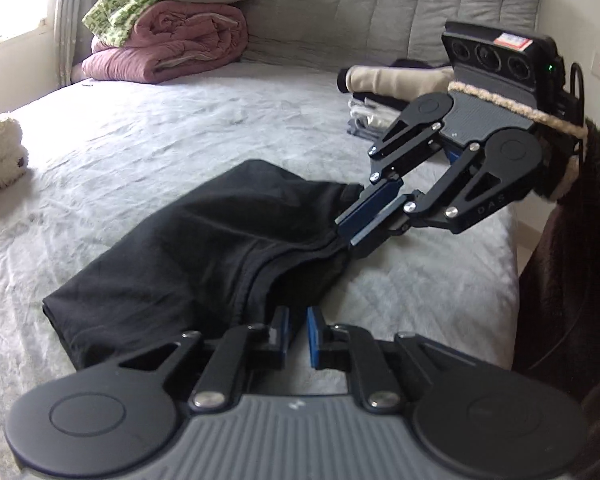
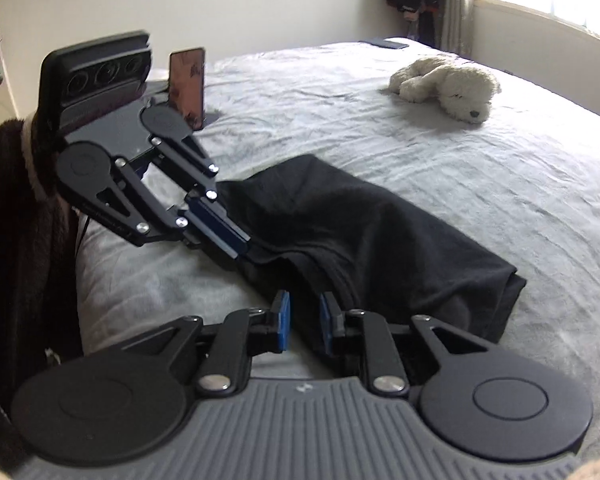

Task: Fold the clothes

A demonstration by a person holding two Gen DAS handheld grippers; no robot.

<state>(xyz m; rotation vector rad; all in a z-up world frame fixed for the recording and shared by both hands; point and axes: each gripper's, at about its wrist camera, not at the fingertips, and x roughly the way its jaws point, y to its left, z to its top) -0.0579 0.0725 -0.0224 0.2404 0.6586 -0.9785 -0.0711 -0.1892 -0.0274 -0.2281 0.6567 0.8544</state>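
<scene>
Left wrist view shows our left gripper (image 1: 298,334) at 6 o'clock, pinching an edge of the black garment (image 1: 204,252), which lies folded on the grey bed (image 1: 180,128). Our right gripper (image 1: 374,222) at 3 o'clock is pressed together on the garment's other corner. Right wrist view shows a white plush dog (image 2: 448,88) at 1 o'clock, well apart from the garment.

Folded stack (image 1: 374,110) partly hidden (behind right tongs (image 1: 374,216)) — contents unclear.
</scene>
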